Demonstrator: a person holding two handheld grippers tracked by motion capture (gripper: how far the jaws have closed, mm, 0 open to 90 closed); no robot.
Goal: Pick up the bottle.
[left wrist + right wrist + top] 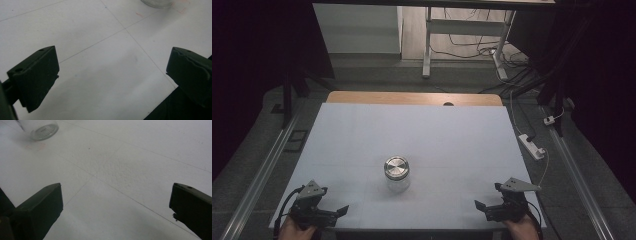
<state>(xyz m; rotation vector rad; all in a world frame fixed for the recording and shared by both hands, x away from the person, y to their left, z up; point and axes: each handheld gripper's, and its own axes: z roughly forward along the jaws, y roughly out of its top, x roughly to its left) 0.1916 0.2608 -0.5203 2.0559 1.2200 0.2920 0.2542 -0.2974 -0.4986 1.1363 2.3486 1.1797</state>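
1. Standing upright on the white table top (362, 130), the glass jar (396, 181) with its metal lid (396, 167) sits a little nearer the person's edge than the middle of the sheet; the lid is on.
2. Tipping looks the main risk: the jar is tall, smooth and clear, so one jaw striking its wall from the side before the other arrives could push it over or slide it away.
3. Twisting the lid with the glass body left unheld would likely spin the whole jar instead.
4. Left of the jar and nearer the person, the left gripper (343, 210) lies low over the sheet, its jaws spread wide with nothing between them, angled toward the jar.
5. Right of the jar, well apart from it, the right gripper (480, 208) mirrors that pose, jaws equally wide and empty, a hand behind it at the table's near edge.
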